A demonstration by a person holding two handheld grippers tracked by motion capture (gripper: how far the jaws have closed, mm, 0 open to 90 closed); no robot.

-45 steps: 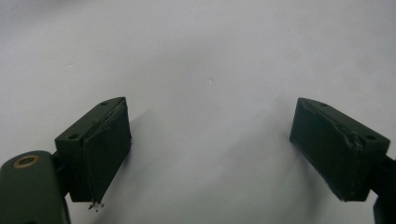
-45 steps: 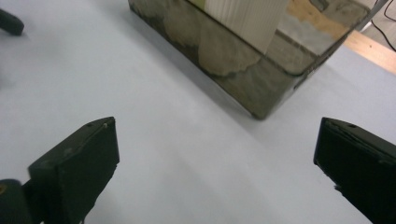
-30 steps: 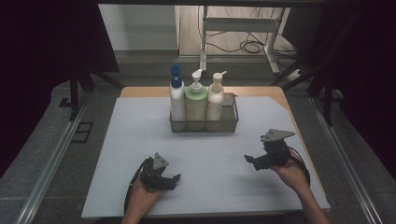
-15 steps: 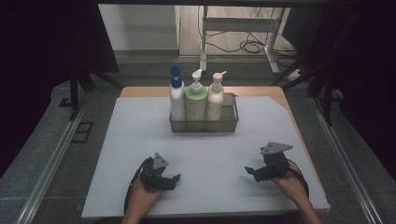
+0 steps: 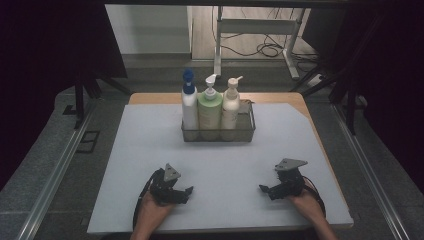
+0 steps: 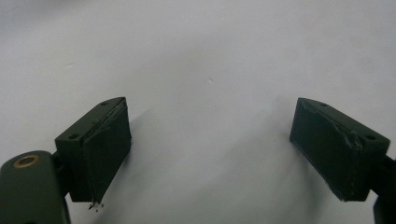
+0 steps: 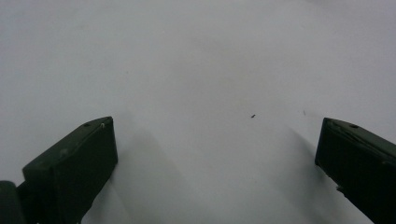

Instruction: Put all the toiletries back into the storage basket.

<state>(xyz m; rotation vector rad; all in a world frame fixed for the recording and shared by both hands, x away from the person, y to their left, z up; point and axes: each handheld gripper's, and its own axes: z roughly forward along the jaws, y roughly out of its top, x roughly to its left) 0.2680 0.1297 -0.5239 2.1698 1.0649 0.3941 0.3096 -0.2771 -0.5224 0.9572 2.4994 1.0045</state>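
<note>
Two grippers resting low near the desk's front edge, jaws spread.

The left gripper point(image 5: 189, 190) and right gripper point(image 5: 263, 189) are lying apart on the smooth white mat point(image 5: 150, 145), gripping nothing; a wire basket point(image 5: 218, 134) is holding three pump bottles point(image 5: 210, 107) near the back edge.

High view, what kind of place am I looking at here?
Probably a lab or recording workspace, not a home. A white table top stands between dark curtains, with loose cables on the floor behind it, and a person holds the left gripper and right gripper over it near a wire basket of pump bottles.
</note>
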